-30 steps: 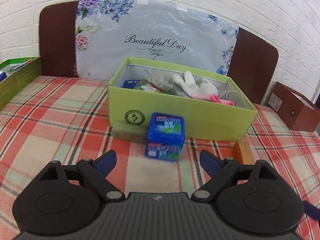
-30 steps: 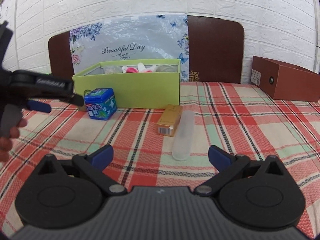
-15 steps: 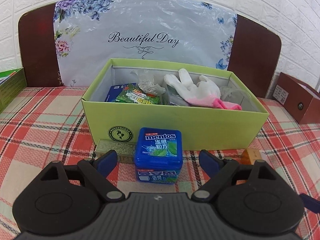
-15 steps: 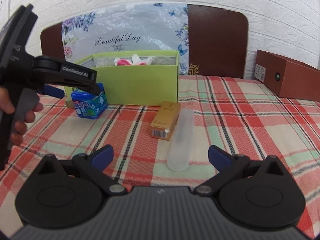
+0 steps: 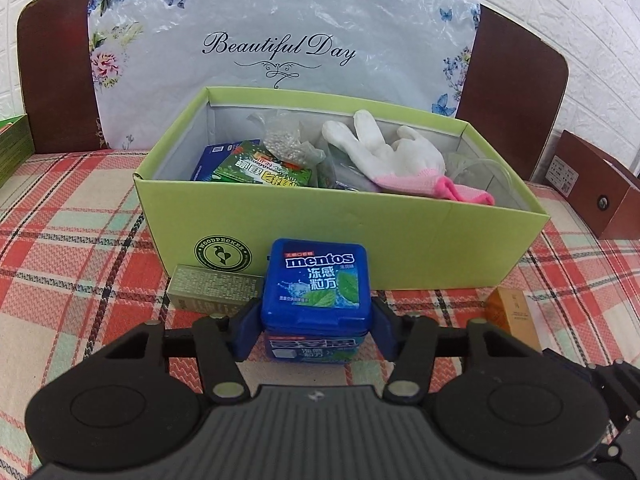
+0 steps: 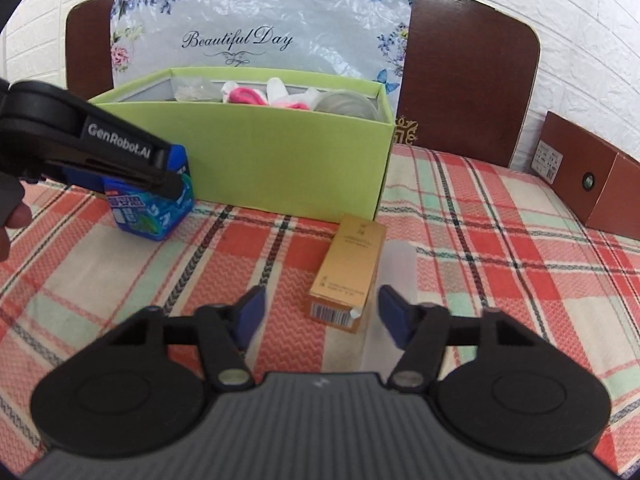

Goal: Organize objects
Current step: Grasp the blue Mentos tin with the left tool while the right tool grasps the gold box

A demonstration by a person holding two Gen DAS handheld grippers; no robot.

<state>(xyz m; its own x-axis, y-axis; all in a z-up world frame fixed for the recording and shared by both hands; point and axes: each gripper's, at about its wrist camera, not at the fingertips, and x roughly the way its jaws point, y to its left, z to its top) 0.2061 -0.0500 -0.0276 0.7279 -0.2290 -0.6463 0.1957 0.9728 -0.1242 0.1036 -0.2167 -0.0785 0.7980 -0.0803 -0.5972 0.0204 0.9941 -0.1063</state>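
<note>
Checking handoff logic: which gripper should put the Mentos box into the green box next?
Left. The left gripper already has its fingers pressed on both sides of the Mentos box, directly before the green box. The right gripper is open around the orange carton.

A home setting, likely a dining spot: a table under a red, green and cream plaid tablecloth point(image 6: 500, 240) stands against a white brick-pattern wall point(image 6: 580, 32), with a dark wooden chair back point(image 5: 516, 92) draped in a floral "Beautiful Day" plastic bag point(image 5: 280, 40). A green cardboard box point(image 5: 400, 240) on the table holds household odds and ends, among them a white work glove point(image 5: 384, 152).
</note>
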